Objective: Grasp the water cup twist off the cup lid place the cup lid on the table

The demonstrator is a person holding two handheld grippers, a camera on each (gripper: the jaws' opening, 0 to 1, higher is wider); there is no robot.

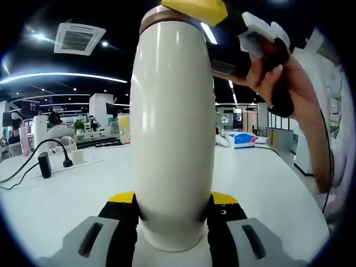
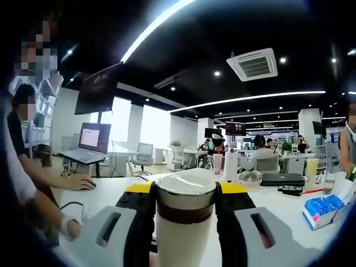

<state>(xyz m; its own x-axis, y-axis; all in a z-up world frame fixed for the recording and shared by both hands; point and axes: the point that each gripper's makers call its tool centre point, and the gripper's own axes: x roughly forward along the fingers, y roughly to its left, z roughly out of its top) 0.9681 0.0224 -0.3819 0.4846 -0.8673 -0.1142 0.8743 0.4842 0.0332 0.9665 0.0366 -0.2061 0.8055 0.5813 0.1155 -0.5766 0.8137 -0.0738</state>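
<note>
The left tongs (image 1: 171, 214) clench the base of a cream water cup (image 1: 172, 139) standing upright on the white table (image 1: 67, 206), while the right tongs (image 2: 184, 200) grip its silver cup lid (image 2: 185, 186). A black charger (image 1: 44, 165) lies at nine o'clock; a blue packet (image 2: 321, 211) at three. No writing is legible.

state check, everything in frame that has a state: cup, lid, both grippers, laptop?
water cup: upright on the table, clamped low on its body.
cup lid: still on the cup, not yet on the table.
left gripper: shut on the water cup body.
right gripper: shut on the cup lid.
laptop: open, screen lit.
power strip: plug inserted.
</note>
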